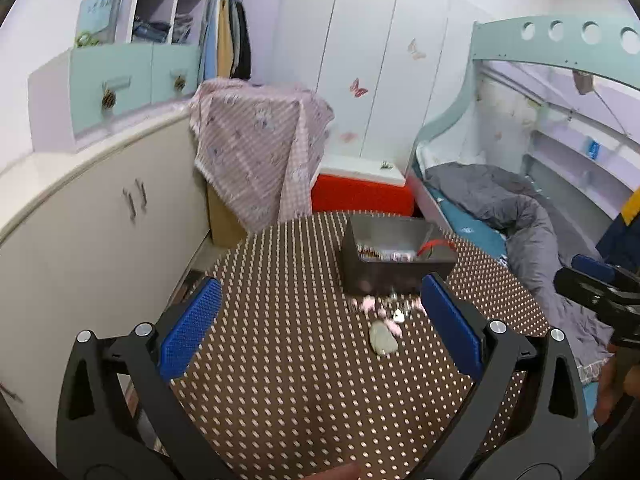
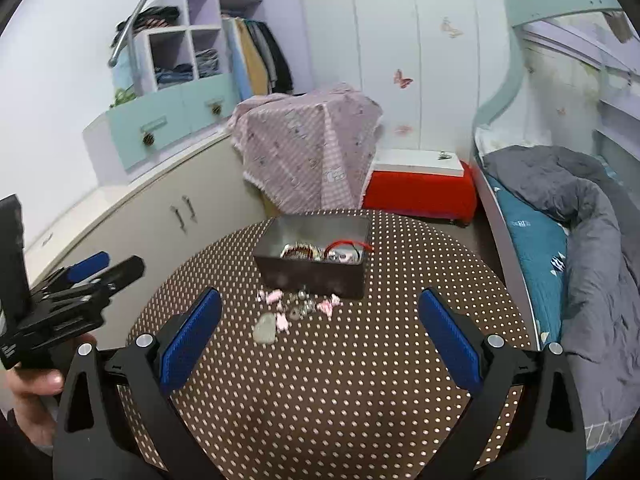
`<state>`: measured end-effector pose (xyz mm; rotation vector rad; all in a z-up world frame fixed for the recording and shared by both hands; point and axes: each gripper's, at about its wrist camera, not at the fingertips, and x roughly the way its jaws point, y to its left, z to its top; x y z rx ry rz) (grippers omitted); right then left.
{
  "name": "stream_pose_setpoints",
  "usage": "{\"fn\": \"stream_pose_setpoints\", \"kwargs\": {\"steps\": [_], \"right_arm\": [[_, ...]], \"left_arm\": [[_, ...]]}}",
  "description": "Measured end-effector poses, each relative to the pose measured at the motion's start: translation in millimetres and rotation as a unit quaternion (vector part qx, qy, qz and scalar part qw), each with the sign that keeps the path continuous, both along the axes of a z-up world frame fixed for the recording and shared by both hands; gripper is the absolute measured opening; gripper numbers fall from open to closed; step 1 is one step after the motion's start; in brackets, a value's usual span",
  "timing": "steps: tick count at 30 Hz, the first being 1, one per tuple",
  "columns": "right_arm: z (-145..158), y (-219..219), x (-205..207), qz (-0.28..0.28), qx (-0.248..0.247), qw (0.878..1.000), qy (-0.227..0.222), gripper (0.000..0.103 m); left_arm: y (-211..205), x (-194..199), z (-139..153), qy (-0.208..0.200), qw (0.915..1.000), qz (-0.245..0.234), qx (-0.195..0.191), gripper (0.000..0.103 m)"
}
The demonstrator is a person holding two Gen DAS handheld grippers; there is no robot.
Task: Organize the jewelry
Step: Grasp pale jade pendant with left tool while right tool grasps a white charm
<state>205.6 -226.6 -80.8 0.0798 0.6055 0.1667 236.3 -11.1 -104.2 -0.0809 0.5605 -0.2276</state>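
Observation:
A dark grey box (image 1: 396, 270) (image 2: 316, 272) stands on the round brown dotted table (image 1: 280, 380) (image 2: 340, 400), holding beaded pieces and a red cord (image 2: 348, 245). In front of it lie loose pink and silver jewelry pieces (image 1: 384, 308) (image 2: 300, 306) and a pale green pendant (image 1: 383, 339) (image 2: 265, 330). My left gripper (image 1: 322, 296) hovers open over the table, left of the pile. My right gripper (image 2: 320, 308) hangs open with the pile showing between its blue pads (image 2: 192, 336). Each gripper also shows at the other view's edge.
A cream cabinet (image 1: 100, 220) runs along the left. A pink checked cloth (image 1: 256, 148) covers something behind the table, next to a red box with a white lid (image 1: 362, 192). A bunk bed with a grey duvet (image 1: 520, 216) stands on the right.

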Motion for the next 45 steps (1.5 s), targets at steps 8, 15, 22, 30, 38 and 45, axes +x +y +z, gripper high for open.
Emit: {"fn": "stream_pose_setpoints", "kwargs": {"steps": [8, 15, 22, 30, 38, 45], "right_arm": [[-27.0, -32.3, -3.4, -0.001, 0.041, 0.999, 0.015, 0.095], [-45.2, -43.2, 9.0, -0.011, 0.051, 0.998, 0.033, 0.095], [-61.7, -39.4, 26.4, -0.01, 0.046, 0.997, 0.06, 0.095], [-77.4, -26.0, 44.4, -0.002, 0.028, 0.996, 0.088, 0.095], [-101.7, 12.0, 64.8, 0.041, 0.0, 0.992, 0.12, 0.095], [-119.9, 36.8, 85.2, 0.069, -0.008, 0.987, 0.143, 0.075]], "left_arm": [[-48.4, 0.0, -32.9, 0.03, 0.9968, -0.006, 0.074, 0.097], [-71.6, 23.0, -63.0, 0.066, 0.9919, -0.023, 0.106, 0.097], [-79.4, 49.9, -97.4, 0.117, 0.9858, -0.032, 0.117, 0.097], [-75.5, 68.4, -110.4, 0.151, 0.9832, -0.067, 0.077, 0.062], [-55.9, 68.6, -105.8, 0.151, 0.9819, -0.099, 0.058, 0.025], [-48.7, 82.3, -109.4, 0.152, 0.9821, -0.086, 0.07, 0.064]]}}
